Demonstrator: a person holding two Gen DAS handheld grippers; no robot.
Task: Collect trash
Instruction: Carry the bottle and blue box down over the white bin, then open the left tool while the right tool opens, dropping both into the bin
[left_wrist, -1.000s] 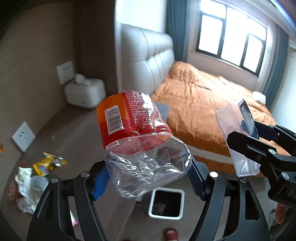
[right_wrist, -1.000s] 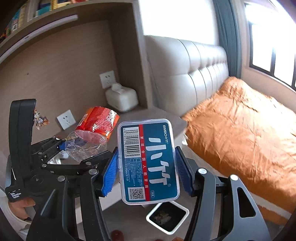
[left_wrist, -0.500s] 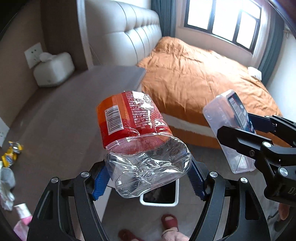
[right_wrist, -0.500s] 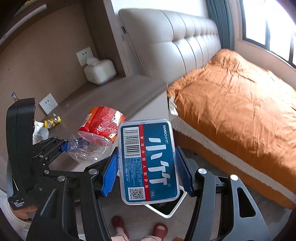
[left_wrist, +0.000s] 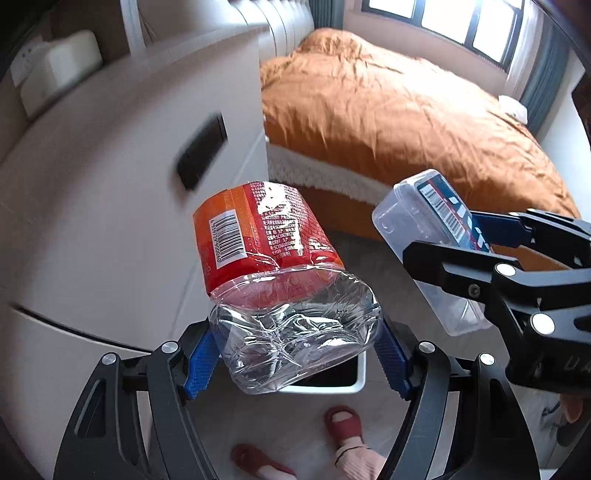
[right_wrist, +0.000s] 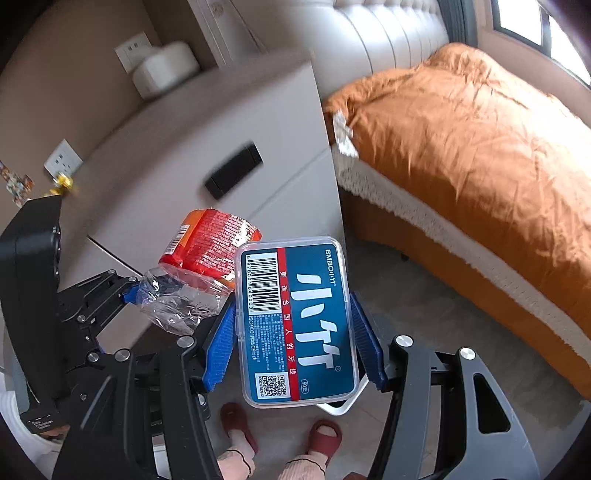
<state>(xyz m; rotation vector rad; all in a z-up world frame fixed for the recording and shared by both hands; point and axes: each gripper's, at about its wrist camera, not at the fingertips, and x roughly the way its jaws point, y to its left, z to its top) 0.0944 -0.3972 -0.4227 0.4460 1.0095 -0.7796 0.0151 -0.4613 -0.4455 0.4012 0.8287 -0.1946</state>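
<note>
Crushed plastic bottle (left_wrist: 288, 295) clamped in left claw (left_wrist: 295, 354); floss box (right_wrist: 297, 325) clamped in right claw (right_wrist: 295, 347); bin (left_wrist: 343, 382) below.

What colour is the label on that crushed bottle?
Red and orange, with a white barcode patch; the bottle's label shows best in the left wrist view.

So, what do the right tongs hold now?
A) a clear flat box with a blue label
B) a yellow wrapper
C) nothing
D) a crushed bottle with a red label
A: the right tongs clamp the clear flat box with a blue label between their blue pads.
</note>
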